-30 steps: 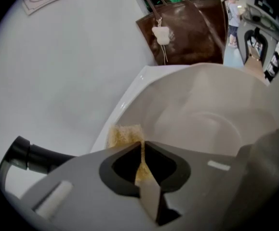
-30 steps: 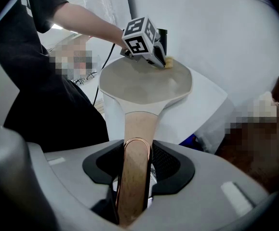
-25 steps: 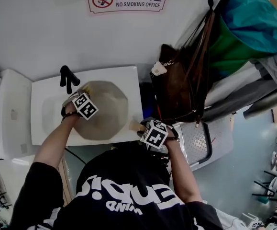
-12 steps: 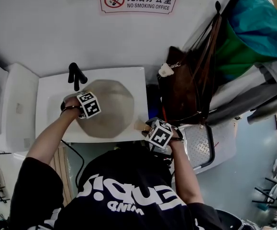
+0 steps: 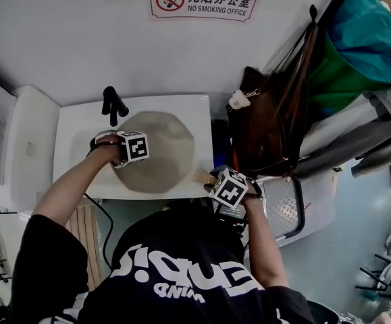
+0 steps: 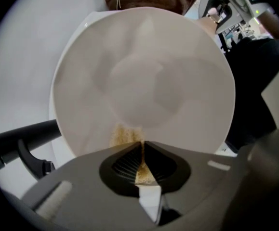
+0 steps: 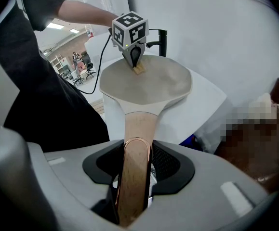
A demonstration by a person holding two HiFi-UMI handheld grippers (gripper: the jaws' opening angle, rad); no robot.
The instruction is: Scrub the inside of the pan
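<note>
A round beige pan [image 5: 161, 155] lies in the white sink [image 5: 70, 130], its wooden handle [image 7: 138, 129] pointing toward me. My right gripper [image 7: 137, 154] is shut on that handle at the sink's front right corner, its marker cube [image 5: 229, 188] showing in the head view. My left gripper [image 5: 133, 148] points steeply down over the pan's left part. It is shut on a small yellowish sponge [image 6: 126, 135], whose tip rests on the pan's [image 6: 146, 81] inner wall near the rim. From the right gripper view, the sponge [image 7: 139, 70] sits on the far side of the pan [image 7: 149, 85].
A black faucet [image 5: 113, 104] stands at the sink's back left, close to the left gripper. A brown bag [image 5: 266, 123] and hanging clothes [image 5: 357, 46] crowd the right side. A metal tray [image 5: 281, 208] lies right of the sink. A white wall rises behind.
My left gripper has turned and rolled over the pan's left side, dragging the sponge along the inner surface. The right gripper has kept its grip on the handle without moving.
</note>
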